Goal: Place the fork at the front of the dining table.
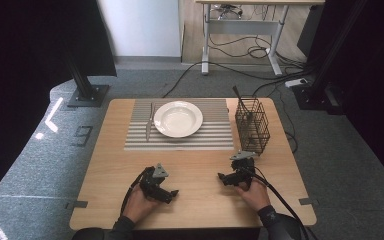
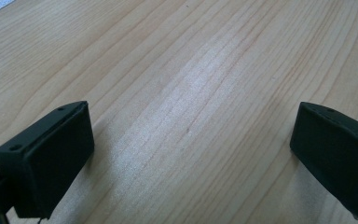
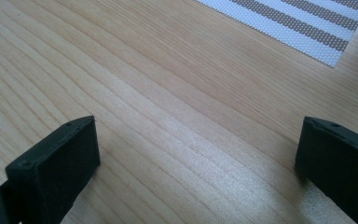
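Observation:
My left gripper (image 1: 167, 192) rests low on the wooden table (image 1: 200, 200) near its front edge, held by a hand. In the left gripper view its black jaws stand wide apart, so the left gripper (image 2: 191, 123) is open with bare wood between them. My right gripper (image 1: 226, 178) lies on the table in front of the wire basket, also in a hand. In its own view the right gripper (image 3: 196, 137) is open over bare wood, nothing between the jaws. A white plate (image 1: 178, 118) sits on a striped placemat (image 1: 210, 135), with a knife (image 1: 149, 122) lying left of the plate.
A black wire basket (image 1: 252, 125) stands at the table's right side with a dark utensil handle (image 1: 238, 98) sticking up from it. A corner of the striped placemat (image 3: 303, 23) lies ahead of the right gripper. Cables trail from both grippers toward the front edge.

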The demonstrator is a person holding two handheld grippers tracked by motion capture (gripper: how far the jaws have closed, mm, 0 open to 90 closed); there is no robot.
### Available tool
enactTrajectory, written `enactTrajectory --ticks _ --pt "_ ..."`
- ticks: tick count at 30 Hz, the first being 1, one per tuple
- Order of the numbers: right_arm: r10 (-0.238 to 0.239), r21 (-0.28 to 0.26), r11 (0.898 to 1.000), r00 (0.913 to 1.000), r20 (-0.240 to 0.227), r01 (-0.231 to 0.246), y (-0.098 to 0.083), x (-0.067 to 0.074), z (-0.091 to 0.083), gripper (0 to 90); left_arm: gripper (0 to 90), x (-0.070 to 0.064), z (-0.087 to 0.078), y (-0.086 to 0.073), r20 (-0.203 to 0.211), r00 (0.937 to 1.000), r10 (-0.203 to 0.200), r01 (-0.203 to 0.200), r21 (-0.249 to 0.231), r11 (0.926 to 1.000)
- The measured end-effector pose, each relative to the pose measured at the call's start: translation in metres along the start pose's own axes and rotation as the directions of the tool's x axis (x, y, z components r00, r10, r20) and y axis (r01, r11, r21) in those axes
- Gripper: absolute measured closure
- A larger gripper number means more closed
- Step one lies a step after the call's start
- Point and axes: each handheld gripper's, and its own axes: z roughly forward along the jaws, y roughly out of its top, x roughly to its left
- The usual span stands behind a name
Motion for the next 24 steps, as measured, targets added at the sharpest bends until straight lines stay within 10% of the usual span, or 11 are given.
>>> enactTrajectory --ticks 24 --pt "0.001 0.0 1.0 1.0 -0.001 -0.001 -0.0005 0.0003 -0.0005 0.0 0.3 0.0041 0.0014 0.005 0.031 0.9993 0.021 -0.021 0.013 0.9997"
